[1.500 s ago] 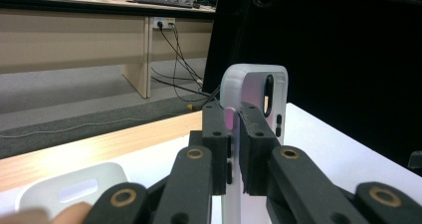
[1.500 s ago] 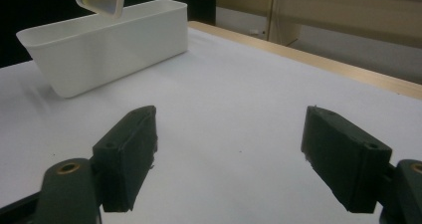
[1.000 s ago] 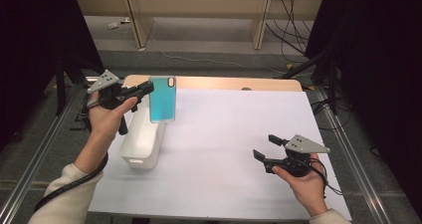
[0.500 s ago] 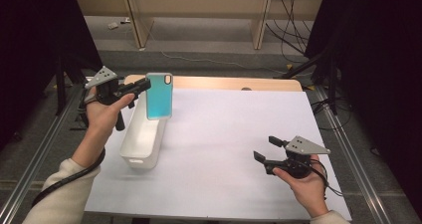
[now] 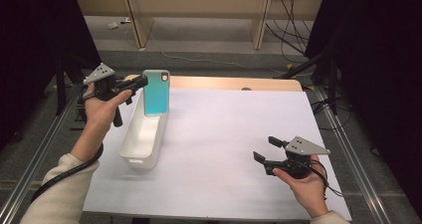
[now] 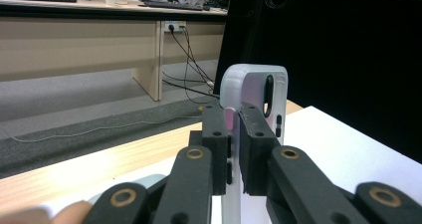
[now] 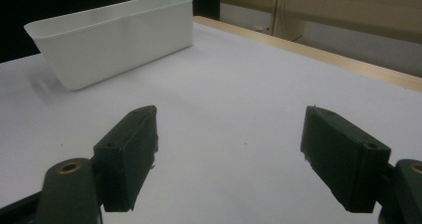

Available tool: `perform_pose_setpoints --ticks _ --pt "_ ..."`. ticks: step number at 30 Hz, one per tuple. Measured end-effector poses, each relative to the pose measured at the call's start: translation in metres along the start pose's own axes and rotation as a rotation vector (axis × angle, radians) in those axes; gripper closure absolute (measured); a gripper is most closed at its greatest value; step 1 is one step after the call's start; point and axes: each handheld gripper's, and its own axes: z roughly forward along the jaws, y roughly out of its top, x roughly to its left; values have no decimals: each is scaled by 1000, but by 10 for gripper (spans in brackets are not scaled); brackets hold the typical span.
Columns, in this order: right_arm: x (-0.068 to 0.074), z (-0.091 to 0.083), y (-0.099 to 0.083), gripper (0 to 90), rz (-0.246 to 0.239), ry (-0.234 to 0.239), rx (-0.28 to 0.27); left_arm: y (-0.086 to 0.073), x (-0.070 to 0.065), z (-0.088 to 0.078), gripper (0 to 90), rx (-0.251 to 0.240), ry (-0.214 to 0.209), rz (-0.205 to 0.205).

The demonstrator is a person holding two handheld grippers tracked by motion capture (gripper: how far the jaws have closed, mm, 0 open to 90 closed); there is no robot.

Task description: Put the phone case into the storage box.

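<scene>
My left gripper (image 5: 142, 82) is shut on the edge of a teal phone case (image 5: 157, 92). It holds the case upright over the far end of a white plastic bin (image 5: 139, 162). In the left gripper view the jaws pinch the pale side of the case (image 6: 254, 84) at the left gripper's (image 6: 234, 119) tips. My right gripper (image 5: 265, 149) hovers low over the white sheet at the front right. Its jaws stand wide apart with nothing between them, as the right gripper (image 7: 229, 149) view shows. The bin (image 7: 114, 40) lies farther off in that view.
A white sheet (image 5: 229, 119) covers most of the table, with a wooden strip (image 5: 224, 83) bare along the far edge. Metal rails (image 5: 348, 149) run down both sides. Cables (image 5: 293, 59) lie on the floor beyond the table.
My left gripper has carried the phone case a little to the left and upward. The right gripper has stayed where it was, still open.
</scene>
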Motion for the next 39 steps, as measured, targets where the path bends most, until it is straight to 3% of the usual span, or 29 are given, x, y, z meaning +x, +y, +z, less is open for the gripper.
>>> perform_pose_setpoints --ticks 4,6,7,15,17,24,28,35,37,39 --pt "-1 1 0 237 -31 -12 -19 1 3 1 828 -1 -2 -3" --pt "-1 1 0 237 -30 -8 -23 1 5 2 828 -1 -4 -2" --pt "-1 -1 1 237 -33 -17 6 1 5 2 828 -3 -5 -2" --pt "0 -1 0 235 -15 -4 6 1 10 6 828 -1 -2 0" --pt "-1 0 0 235 -33 -12 -4 0 12 7 828 0 0 -1" --pt "0 -1 0 235 -16 -8 5 -2 18 9 828 8 10 -3" --pt "-1 0 0 235 -33 -15 -4 -3 21 11 828 12 14 -7" --pt "-1 -3 1 235 -24 -16 22 -3 26 13 828 14 18 -6" --pt "-1 0 0 235 -21 -12 -7 -3 28 13 828 16 22 -2" --pt "-1 -3 1 235 -24 -15 19 -3 30 14 828 13 19 -1"
